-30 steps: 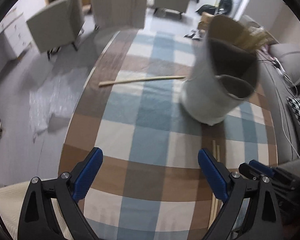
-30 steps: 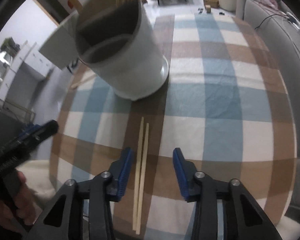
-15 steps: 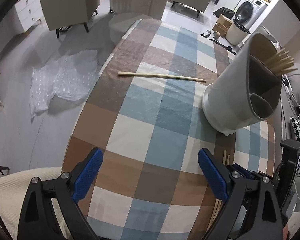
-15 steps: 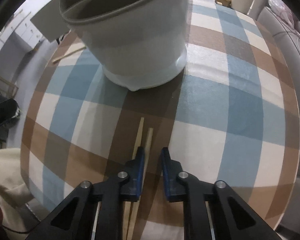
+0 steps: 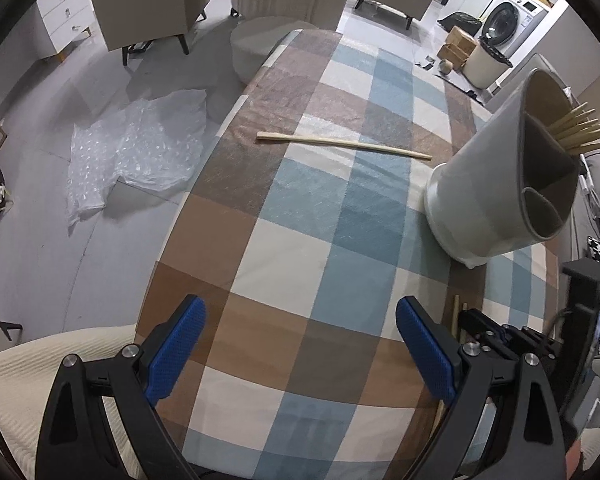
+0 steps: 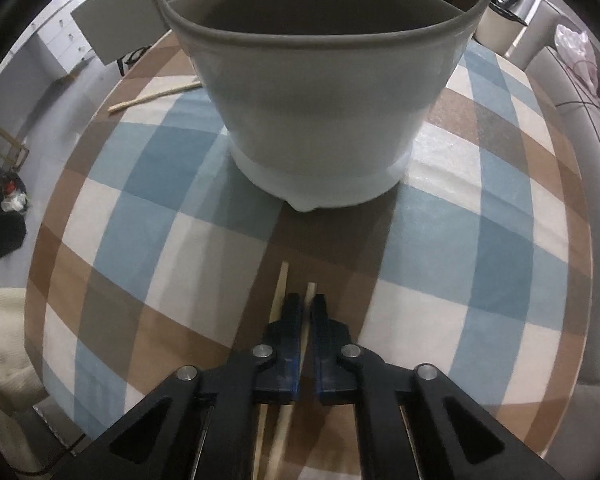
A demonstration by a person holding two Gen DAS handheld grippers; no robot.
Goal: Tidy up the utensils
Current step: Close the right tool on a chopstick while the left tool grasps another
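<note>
My right gripper (image 6: 306, 312), jaws just closing, is now clamping one chopstick (image 6: 310, 290) beside its twin (image 6: 279, 288), readying transfer to the holder (image 6: 320, 120); my left gripper (image 5: 300, 344) is gaping empty.

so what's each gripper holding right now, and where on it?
Right gripper: its jaws have just been closing, and it is shut on one chopstick near its far end; the second chopstick lies outside, on the table. Left gripper: open, holding nothing.

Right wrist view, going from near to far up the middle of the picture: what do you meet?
Right hand-held gripper → chopstick pinched in it → white utensil holder.
</note>
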